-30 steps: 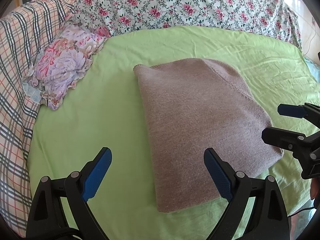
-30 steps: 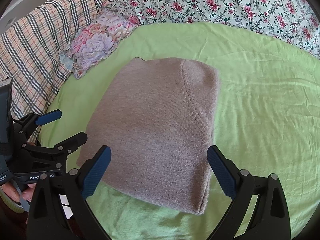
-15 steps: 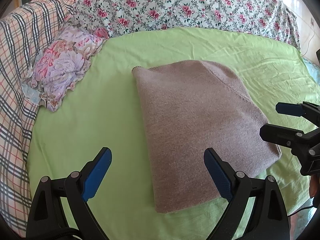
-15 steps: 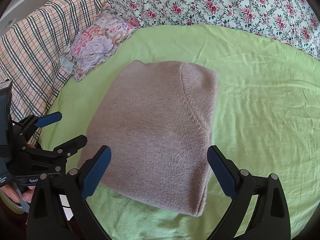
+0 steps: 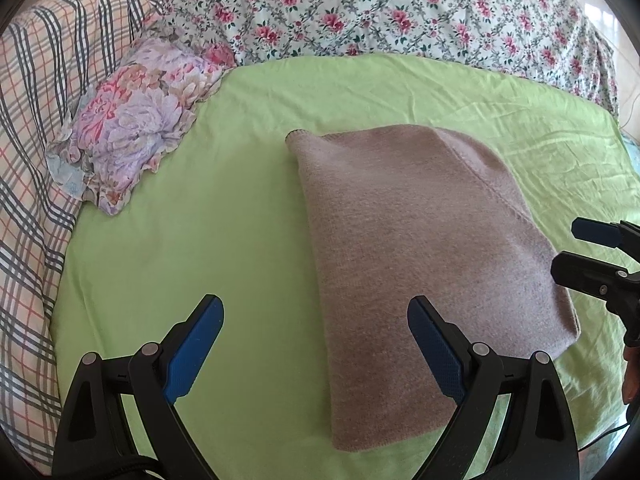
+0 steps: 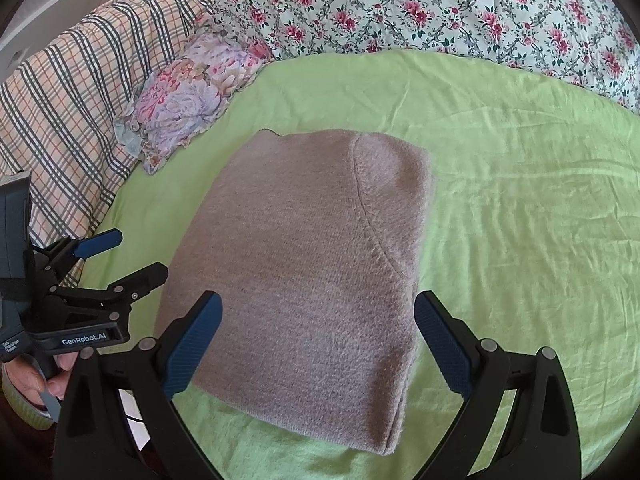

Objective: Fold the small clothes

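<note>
A folded taupe knit garment [image 5: 420, 256] lies flat on the green sheet [image 5: 224, 208]; it also shows in the right wrist view [image 6: 304, 264]. My left gripper [image 5: 316, 320] is open and empty, hovering above the garment's near left edge; it also shows in the right wrist view [image 6: 128, 256], beside the garment's left edge. My right gripper [image 6: 318, 320] is open and empty above the garment's near edge; it also shows in the left wrist view [image 5: 576, 248] at the garment's right corner. Neither gripper touches the cloth.
A small floral pillow [image 5: 136, 124] lies at the sheet's far left. A plaid blanket [image 5: 32, 128] covers the left side and a rose-print quilt [image 5: 392, 12] runs along the back. The green sheet [image 6: 520, 220] stretches to the right of the garment.
Both grippers have drawn back slightly from the garment, which now sits a little farther off in both views. The garment itself has not moved.
</note>
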Motion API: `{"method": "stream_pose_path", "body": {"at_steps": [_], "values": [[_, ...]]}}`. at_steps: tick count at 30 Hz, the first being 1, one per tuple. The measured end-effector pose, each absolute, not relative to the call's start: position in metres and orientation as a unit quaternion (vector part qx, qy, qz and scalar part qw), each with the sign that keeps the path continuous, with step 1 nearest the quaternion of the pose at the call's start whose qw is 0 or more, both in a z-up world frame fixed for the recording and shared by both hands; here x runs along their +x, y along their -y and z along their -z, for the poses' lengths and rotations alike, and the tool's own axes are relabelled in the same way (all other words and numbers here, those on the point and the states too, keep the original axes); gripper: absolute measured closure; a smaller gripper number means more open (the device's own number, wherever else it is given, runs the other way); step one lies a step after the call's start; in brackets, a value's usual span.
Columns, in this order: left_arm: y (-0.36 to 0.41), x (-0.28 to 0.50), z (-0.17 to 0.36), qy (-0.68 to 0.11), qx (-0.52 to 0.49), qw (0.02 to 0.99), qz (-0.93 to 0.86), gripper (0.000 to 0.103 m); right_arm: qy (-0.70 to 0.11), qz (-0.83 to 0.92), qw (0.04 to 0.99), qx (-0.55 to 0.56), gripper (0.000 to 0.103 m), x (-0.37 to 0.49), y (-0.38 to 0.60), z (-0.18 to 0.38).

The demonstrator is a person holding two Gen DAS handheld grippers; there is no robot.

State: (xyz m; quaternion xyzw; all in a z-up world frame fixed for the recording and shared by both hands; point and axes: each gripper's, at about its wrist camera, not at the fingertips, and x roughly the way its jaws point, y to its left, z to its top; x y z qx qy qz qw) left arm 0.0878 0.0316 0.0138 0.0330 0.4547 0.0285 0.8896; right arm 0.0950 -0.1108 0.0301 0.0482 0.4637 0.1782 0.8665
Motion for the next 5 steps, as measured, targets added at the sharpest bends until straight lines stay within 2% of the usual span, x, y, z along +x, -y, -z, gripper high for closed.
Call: {"method": "stream_pose_path", "body": {"at_steps": [5], "values": [[-0.0373,0.0887,-0.0126,-0.454,0.024,0.89,-0.034,0.009,-0.468,-0.177,0.864,0.06,0.006,0.0988,0.1111,-0.0221]]}}
